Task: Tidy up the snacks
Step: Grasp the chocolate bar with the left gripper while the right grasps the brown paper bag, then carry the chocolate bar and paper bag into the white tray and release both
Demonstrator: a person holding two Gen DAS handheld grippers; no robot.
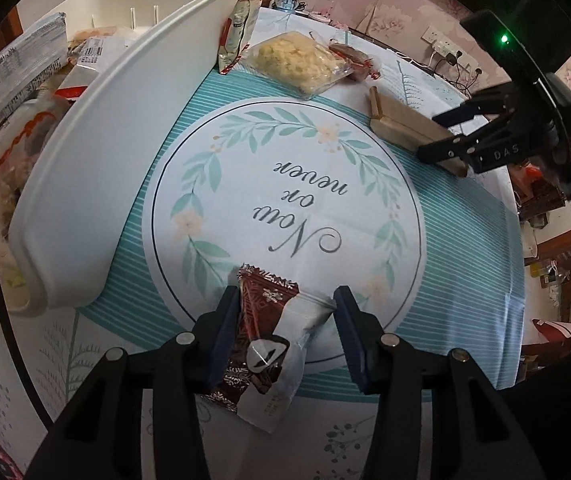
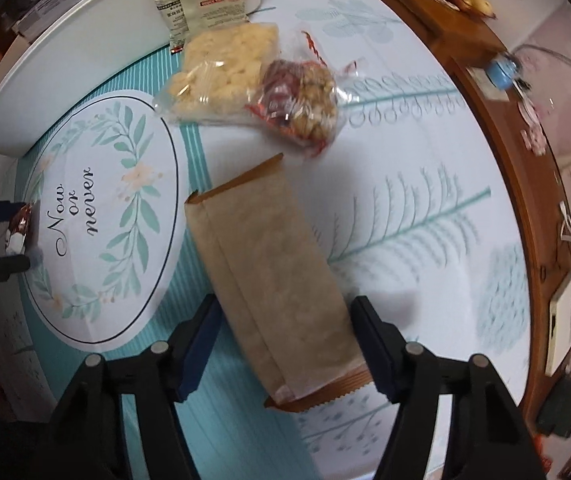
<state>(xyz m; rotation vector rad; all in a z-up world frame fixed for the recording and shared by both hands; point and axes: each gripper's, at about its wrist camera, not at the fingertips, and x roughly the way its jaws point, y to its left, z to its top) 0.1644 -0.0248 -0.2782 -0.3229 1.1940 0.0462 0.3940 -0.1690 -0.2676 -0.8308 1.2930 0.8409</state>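
the long tan paper-wrapped snack packet (image 2: 273,280) lies flat on the white tablecloth with teal leaf prints (image 2: 405,216), directly under the right gripper (image 2: 287,344), which points down with the packet's near end between its parted jaws; the pads do not look to be pressing yet. centre the packet before squeezing, and grip across its width so it lifts level. the left gripper (image 1: 283,336) has the small brown-and-white foil snack packet (image 1: 269,332) between its jaws, touching one pad only, so whether it is clamped i cannot tell. the white plastic storage bin (image 1: 85,184), off to its left, looks the likely destination.
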